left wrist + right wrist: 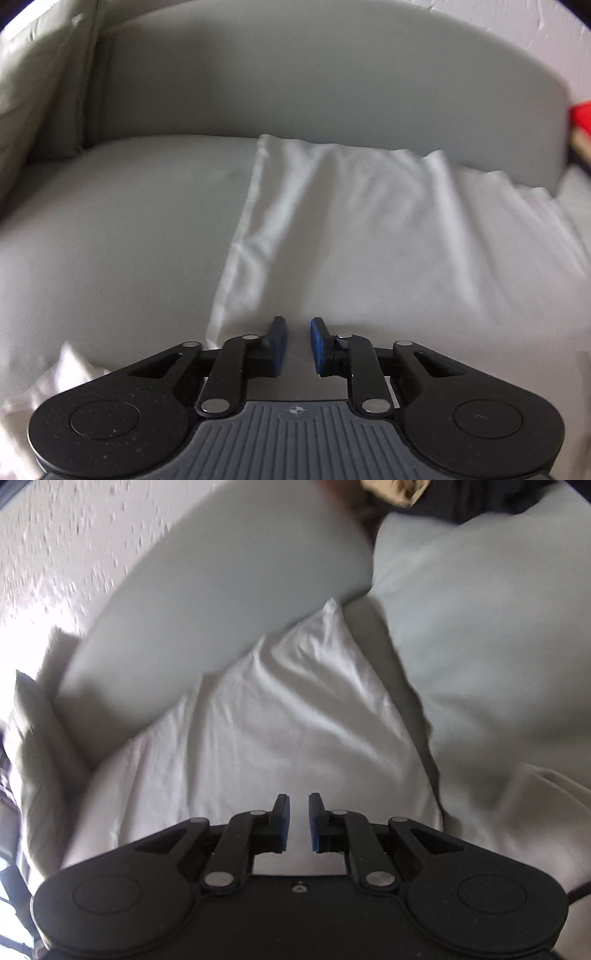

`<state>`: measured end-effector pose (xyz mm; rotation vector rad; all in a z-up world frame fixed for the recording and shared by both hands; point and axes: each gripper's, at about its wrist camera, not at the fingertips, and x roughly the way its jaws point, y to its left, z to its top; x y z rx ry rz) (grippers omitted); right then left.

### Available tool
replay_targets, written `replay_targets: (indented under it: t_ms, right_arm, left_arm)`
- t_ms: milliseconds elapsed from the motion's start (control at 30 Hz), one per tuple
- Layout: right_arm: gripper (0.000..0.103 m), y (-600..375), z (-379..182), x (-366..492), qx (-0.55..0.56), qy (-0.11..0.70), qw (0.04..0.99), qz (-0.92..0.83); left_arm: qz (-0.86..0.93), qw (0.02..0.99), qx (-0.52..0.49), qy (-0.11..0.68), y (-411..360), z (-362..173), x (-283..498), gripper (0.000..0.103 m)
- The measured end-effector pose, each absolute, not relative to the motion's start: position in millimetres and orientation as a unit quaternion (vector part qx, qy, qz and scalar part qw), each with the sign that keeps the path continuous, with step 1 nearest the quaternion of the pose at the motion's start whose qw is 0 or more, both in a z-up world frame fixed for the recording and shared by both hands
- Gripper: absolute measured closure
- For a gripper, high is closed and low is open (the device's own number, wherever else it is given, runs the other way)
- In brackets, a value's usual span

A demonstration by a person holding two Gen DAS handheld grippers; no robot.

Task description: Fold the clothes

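Note:
A white garment (362, 229) lies spread on a grey sofa seat (122, 229), its far edge against the backrest. My left gripper (298, 345) hovers over the garment's near left part, its blue-padded jaws a small gap apart with nothing between them. In the right wrist view the same white garment (266, 731) lies wrinkled, one corner pointing up toward the backrest. My right gripper (297, 821) is above the garment's near edge, jaws slightly apart and empty.
The grey backrest (314, 74) curves behind the seat, with a cushion (33, 81) at the left. Another white cloth (44, 391) lies at the near left. A red object (581, 114) shows at the far right. A white textured wall (55, 554) stands behind the sofa.

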<state>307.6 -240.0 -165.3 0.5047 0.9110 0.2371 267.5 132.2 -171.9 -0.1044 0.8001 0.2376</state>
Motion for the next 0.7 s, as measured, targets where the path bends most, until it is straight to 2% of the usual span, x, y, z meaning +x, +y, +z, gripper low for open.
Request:
replay_targets:
  t_ms: [33,100,167,200,233,267,300,333,367,400,433,467,567,700]
  right_arm:
    - [0.098,-239,-168,314,0.226,0.428,0.869,0.104]
    - [0.098,-242,-168,327,0.190,0.399,0.895,0.060]
    - [0.096,-252,-171,342,0.175,0.406,0.897,-0.001]
    - [0.102,-257,-173,349,0.168,0.408,0.897,-0.032]
    - [0.103,-261,-173,356,0.164,0.410,0.896,-0.058]
    - [0.101,-264,-167,355,0.183,0.404,0.895,-0.052]
    - [0.093,-268,-161,355,0.203,0.398,0.893,-0.046]
    - [0.085,-271,-155,354,0.221,0.390,0.893,-0.040]
    - [0.061,-271,-147,351,0.232,0.370,0.899,-0.030]
    - [0.053,-272,-141,351,0.239,0.353,0.904,-0.021]
    - [0.053,-272,-136,353,0.245,0.342,0.907,-0.010]
    - [0.053,-273,-134,359,0.252,0.338,0.907,0.001]
    - [0.054,-280,-140,383,0.275,0.343,0.898,0.010]
    - [0.072,-297,-158,419,0.331,0.355,0.874,0.008]
  left_arm:
    - [0.133,0.912,-0.057,0.385,138,-172,274,0.080]
    - [0.178,0.906,-0.055,0.381,150,-173,287,0.081]
    - [0.213,0.898,-0.047,0.382,159,-173,300,0.074]
    - [0.216,0.896,-0.048,0.385,162,-170,304,0.074]
    - [0.215,0.895,-0.049,0.387,163,-165,308,0.083]
    - [0.213,0.896,-0.050,0.387,163,-158,310,0.086]
    - [0.202,0.903,-0.053,0.375,162,-149,309,0.087]
    - [0.188,0.913,-0.056,0.358,163,-139,305,0.082]
    - [0.177,0.921,-0.056,0.343,163,-130,305,0.078]
    - [0.171,0.926,-0.055,0.333,164,-124,308,0.064]
    - [0.172,0.928,-0.057,0.326,168,-119,314,0.053]
    - [0.172,0.929,-0.059,0.322,171,-116,321,0.051]
    - [0.175,0.922,-0.073,0.336,187,-121,352,0.050]
    - [0.156,0.915,-0.101,0.359,207,-135,389,0.050]
